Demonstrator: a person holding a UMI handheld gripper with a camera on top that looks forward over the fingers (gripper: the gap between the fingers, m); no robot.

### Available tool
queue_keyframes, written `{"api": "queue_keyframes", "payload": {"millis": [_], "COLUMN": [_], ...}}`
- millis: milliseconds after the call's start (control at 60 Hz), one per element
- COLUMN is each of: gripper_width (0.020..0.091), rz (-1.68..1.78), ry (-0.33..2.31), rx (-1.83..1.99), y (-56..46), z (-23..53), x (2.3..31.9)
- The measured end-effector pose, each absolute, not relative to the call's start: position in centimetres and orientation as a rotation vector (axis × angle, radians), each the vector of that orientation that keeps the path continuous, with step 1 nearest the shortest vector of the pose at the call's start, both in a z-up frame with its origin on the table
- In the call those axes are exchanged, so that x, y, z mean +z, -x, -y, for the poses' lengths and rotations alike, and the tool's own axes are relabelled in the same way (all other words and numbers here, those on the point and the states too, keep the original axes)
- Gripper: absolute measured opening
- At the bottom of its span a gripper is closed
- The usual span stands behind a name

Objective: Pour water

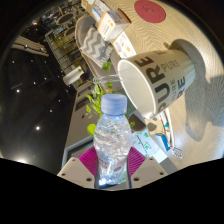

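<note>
— Holding that water bottle [113, 140] looks simple enough: the jaws are closed on its lower body, one pink pad [88, 160] at each side, and it stands upright between them with its pale blue cap [114, 103] on top.

— How do you think it will handle?

— Thin clear plastic, ribbed, so I'd judge it soft: squeeze hard and it buckles or spurts once open. It looks nearly full, so it is probably fairly heavy for its size, and the smooth wall could slip. Low to mid body, where the ribs stiffen it, seems the sensible place to grip.

— And where does the water go?

— Just beyond the bottle there is a big white mug [160, 75] with dark lettering, seen tilted in this wide view, its mouth facing us. I can see nothing inside it; it looks empty.

— Anything else about?

— A light worktop [190, 30] with a round pink coaster [152, 10] further off, and some patterned packets [92, 42] beyond the mug. The cap appears to be on, so pouring can't begin until it comes off.
</note>
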State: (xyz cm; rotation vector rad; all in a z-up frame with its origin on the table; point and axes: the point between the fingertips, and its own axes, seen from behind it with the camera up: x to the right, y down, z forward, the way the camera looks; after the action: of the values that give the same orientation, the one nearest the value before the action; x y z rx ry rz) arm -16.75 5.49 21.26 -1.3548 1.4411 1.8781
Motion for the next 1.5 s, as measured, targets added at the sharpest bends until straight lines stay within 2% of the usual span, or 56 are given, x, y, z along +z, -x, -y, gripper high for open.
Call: {"api": "queue_keyframes", "payload": {"millis": [133,250,400,467,583,700,767,833,883,900,917,983,1000,1033,1167,1383,1450,1500], "gripper_width": [0.0352,0.035,0.0353,0.0354,0.0354,0.0353,0.0353,0.0352,0.0352,0.0352,0.0353,0.0354,0.0353,0.0354,0.0356,0.0362,0.0368,0.0411], "rz": [-1.434,-1.264,-0.794,-0.596,-0.371,-0.233,-0.158,-0.102,-0.074,-0.064,-0.062,-0.04,-0.029,-0.012,0.032,0.032,0.026,0.018], "ry": [1.4,1.539,1.706,1.701,1.655,1.651,1.669,1.715,1.754,1.766,1.786,1.846,1.856,1.885,1.955,1.999,1.961,1.957], "rx": [1.871,1.734,1.327,1.139,0.9,0.61,0.42,0.264,0.189,0.168,0.151,0.101,0.087,0.063,0.021,0.026,0.021,0.017], "y": [17.2,17.2,14.8,12.2,8.3,2.3,-1.8,-5.0,-6.8,-7.8,-7.9,-9.1,-9.4,-10.1,-10.8,-10.7,-10.8,-10.8], "z": [-5.3,-4.9,-4.7,-4.1,-4.2,-4.3,-4.5,-5.0,-5.3,-5.0,-5.1,-5.7,-5.7,-5.8,-6.1,-5.9,-5.7,-5.5], "x": [21.1,22.5,27.4,30.9,35.1,35.3,33.9,31.1,28.4,26.2,26.1,22.6,19.9,19.4,12.8,7.2,7.6,7.6]}}
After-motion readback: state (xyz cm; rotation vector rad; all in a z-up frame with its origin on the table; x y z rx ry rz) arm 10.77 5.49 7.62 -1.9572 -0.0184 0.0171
